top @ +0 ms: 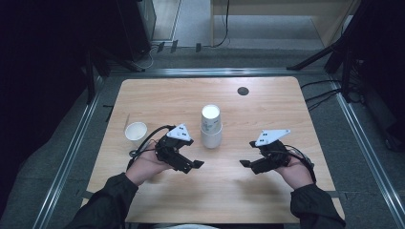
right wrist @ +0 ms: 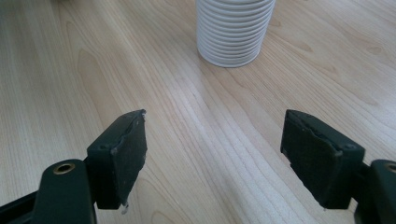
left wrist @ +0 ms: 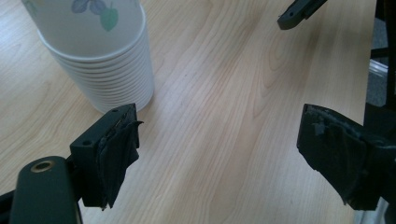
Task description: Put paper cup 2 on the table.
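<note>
A stack of white paper cups (top: 210, 126) stands upside down in the middle of the wooden table (top: 267, 109); its ribbed rims show in the left gripper view (left wrist: 100, 60) and the right gripper view (right wrist: 233, 30). A single white cup (top: 136, 132) sits upright near the table's left edge. My left gripper (top: 191, 164) is open, low over the table just left of the stack, with nothing between its jaws. My right gripper (top: 248, 164) is open too, to the right of the stack and apart from it. The right gripper's jaw tip (left wrist: 299, 11) appears at the top of the left gripper view.
A small dark round disc (top: 243, 91) lies near the table's far edge. Metal rails (top: 71, 152) run along both sides of the table. Cables and dark stands sit on the floor beyond the far edge.
</note>
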Demonstrator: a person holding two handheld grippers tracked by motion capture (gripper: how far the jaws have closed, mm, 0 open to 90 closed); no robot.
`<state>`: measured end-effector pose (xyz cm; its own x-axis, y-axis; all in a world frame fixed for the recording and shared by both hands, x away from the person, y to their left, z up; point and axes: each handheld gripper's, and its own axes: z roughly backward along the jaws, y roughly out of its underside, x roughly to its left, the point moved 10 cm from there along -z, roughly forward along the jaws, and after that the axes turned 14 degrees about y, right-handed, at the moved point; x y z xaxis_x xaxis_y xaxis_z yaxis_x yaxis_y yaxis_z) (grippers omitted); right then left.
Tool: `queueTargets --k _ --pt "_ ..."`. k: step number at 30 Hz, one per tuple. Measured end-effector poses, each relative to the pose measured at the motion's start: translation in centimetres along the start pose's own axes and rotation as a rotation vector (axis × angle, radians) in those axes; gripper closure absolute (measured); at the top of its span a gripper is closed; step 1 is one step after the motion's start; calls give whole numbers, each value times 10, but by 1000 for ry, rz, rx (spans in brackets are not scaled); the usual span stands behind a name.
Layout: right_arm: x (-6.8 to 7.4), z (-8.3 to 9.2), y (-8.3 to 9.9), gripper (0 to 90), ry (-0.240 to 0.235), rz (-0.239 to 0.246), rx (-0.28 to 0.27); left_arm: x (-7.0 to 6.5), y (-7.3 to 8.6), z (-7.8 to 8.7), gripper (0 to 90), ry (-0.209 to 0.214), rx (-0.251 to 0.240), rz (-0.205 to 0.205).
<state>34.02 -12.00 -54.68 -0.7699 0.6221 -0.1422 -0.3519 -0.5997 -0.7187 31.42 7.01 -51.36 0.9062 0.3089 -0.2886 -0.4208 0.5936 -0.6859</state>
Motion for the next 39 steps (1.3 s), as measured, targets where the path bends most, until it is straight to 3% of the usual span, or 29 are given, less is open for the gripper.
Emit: queueTargets --k 5,18,28,39 --pt "1 -1 -1 228 -5 5 1 -4 -3 -9 131 -4 -24 9" --pt "5 -3 -1 228 -18 16 8 -8 2 -26 131 -7 -10 13" --pt "13 -6 -3 223 -40 7 10 -8 9 -39 131 -16 36 4" --pt "18 -8 -2 223 -52 30 19 -6 13 -42 131 -12 47 9"
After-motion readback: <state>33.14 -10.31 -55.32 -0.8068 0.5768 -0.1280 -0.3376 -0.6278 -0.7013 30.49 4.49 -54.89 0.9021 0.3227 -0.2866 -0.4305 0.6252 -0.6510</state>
